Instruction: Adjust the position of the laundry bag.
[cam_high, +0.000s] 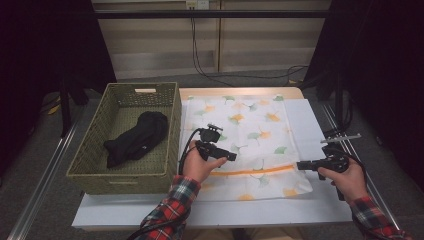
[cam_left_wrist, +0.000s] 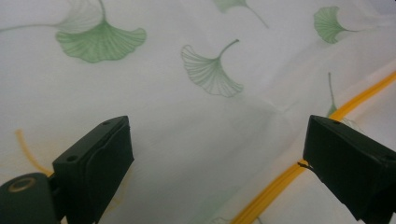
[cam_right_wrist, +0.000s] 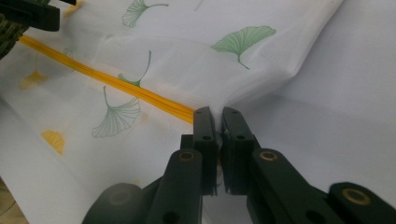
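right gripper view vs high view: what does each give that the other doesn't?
Right gripper view: the right gripper's jaws shut on the bag's edge where the yellow zipper ends. High view: the basket with black clothes inside, the white table, and the left gripper over the bag. Both: the leaf-print bag and its zipper.

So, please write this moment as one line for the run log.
right gripper: shut on white leaf-print mesh bag at orange zipper end | left gripper: open above bag | green woven basket: black cloth inside
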